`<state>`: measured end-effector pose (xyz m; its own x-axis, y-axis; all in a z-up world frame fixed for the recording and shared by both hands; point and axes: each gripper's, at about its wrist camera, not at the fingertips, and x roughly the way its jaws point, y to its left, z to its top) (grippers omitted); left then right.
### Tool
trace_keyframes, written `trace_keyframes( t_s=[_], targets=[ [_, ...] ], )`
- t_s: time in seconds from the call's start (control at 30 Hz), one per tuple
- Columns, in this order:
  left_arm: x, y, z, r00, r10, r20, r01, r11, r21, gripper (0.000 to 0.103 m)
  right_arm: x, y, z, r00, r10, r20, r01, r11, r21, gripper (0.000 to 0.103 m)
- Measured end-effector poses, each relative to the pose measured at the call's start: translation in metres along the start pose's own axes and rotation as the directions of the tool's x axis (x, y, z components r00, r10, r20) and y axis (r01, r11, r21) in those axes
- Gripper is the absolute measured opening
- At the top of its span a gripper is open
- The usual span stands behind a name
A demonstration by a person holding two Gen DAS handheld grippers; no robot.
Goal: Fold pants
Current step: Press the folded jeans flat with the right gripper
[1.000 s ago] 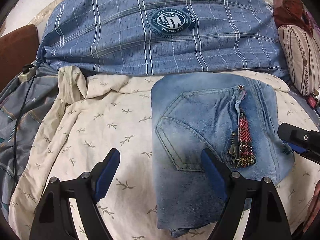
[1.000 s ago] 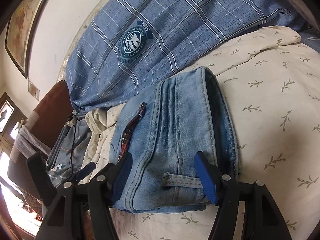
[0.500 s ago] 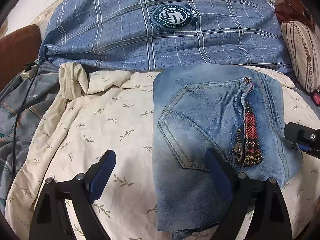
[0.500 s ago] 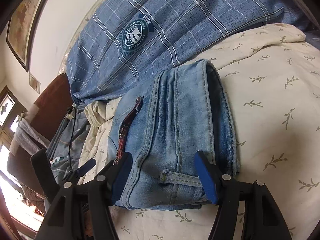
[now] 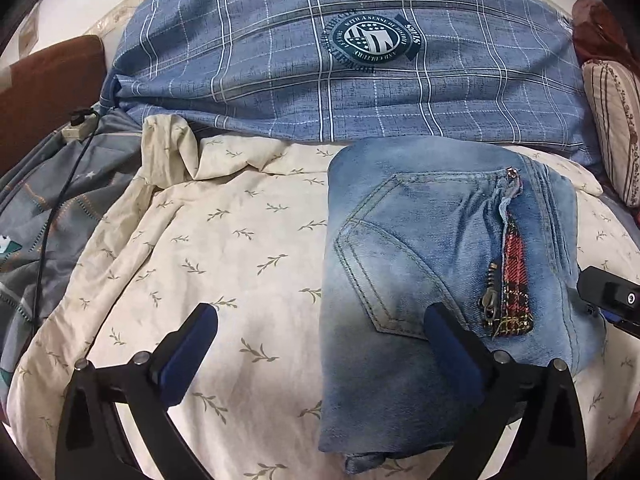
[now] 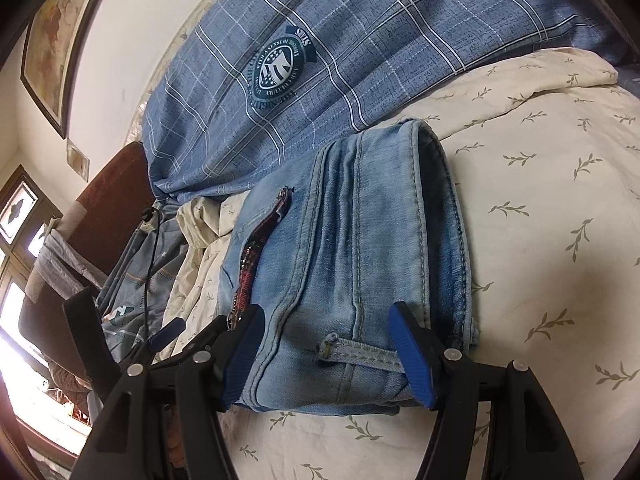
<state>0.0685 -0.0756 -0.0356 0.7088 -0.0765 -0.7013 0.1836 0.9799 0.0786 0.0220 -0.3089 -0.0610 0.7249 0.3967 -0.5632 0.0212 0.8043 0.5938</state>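
Note:
Light blue jeans [image 5: 420, 272] lie folded in a compact bundle on the cream leaf-print sheet [image 5: 224, 248]. A back pocket faces up, with a red plaid zipper strip [image 5: 516, 280] near the right edge. My left gripper [image 5: 320, 344] is open and empty, its right finger above the bundle's near left part. My right gripper [image 6: 328, 344] is open, its fingers on either side of the waistband end of the jeans [image 6: 360, 248], holding nothing. Its body shows at the right edge of the left wrist view [image 5: 612, 300].
A blue plaid pillow [image 5: 340, 60] with a round badge lies behind the jeans. A grey quilt [image 5: 52, 200] with a black cable lies at the left. A striped cushion [image 5: 616, 128] is at the far right. A brown headboard [image 5: 44, 84] and framed picture [image 6: 52, 40] stand beyond.
Both grippers have drawn back slightly from the folded jeans and stayed open. The jeans have not moved.

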Motion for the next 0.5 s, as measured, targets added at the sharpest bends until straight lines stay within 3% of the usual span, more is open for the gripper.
trace_keyframes(
  t_s=[0.5],
  targets=[
    [-0.0051, -0.0037, -0.0005, 1.0, -0.014, -0.014, 0.015, 0.998, 0.058, 0.103, -0.0005, 0.0001, -0.0007, 1.0, 0.005, -0.001, -0.005, 1.0, -0.001, 0.069]
  ],
)
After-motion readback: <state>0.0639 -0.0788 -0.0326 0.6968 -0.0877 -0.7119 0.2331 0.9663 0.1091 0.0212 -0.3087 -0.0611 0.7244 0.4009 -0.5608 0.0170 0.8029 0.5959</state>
